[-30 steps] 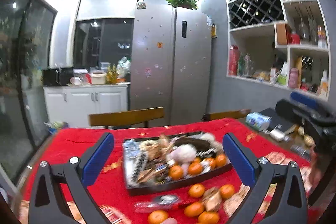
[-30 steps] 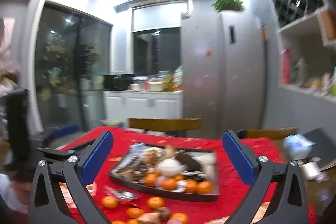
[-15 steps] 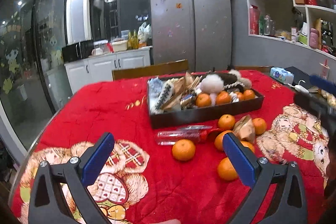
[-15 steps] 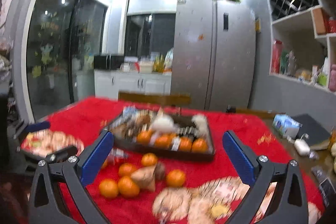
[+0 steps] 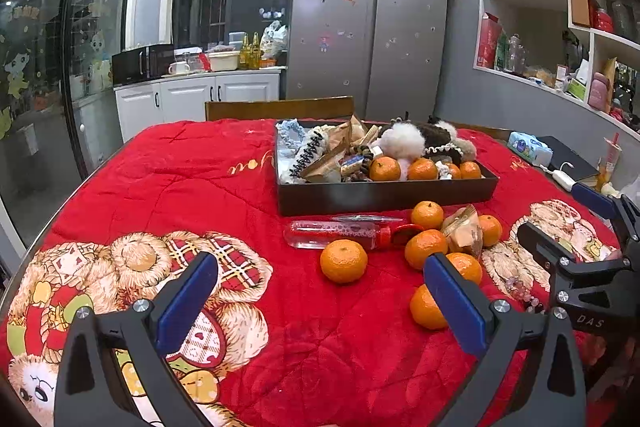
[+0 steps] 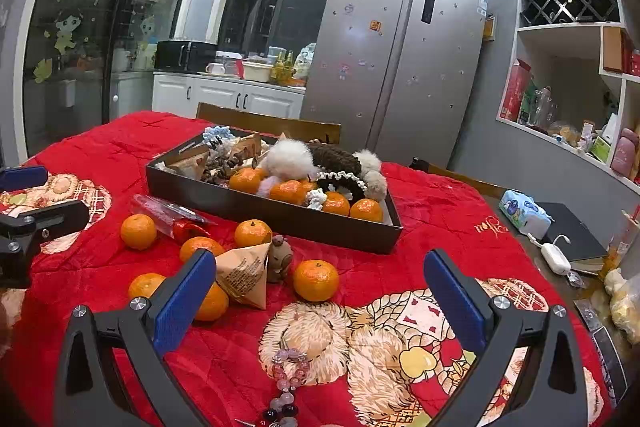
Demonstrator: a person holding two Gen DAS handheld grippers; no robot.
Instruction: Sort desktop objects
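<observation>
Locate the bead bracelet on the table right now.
In the right wrist view the bead bracelet lies on the red tablecloth, between the open right gripper fingers, nearer than the oranges.

Both wrist cameras are looking low and forward across the red blanket (image 5: 208, 187), toward the fridge (image 5: 368, 23) and kitchen counter (image 6: 228, 83). The left wrist view is sitting left of the dark tray (image 5: 384, 193), facing its long side; the right wrist view is sitting further right, seeing it at an angle (image 6: 272, 215). Both are sharing the tray, loose tangerines (image 5: 343, 261) (image 6: 316, 279) and each other's gripper at the frame edge
</observation>
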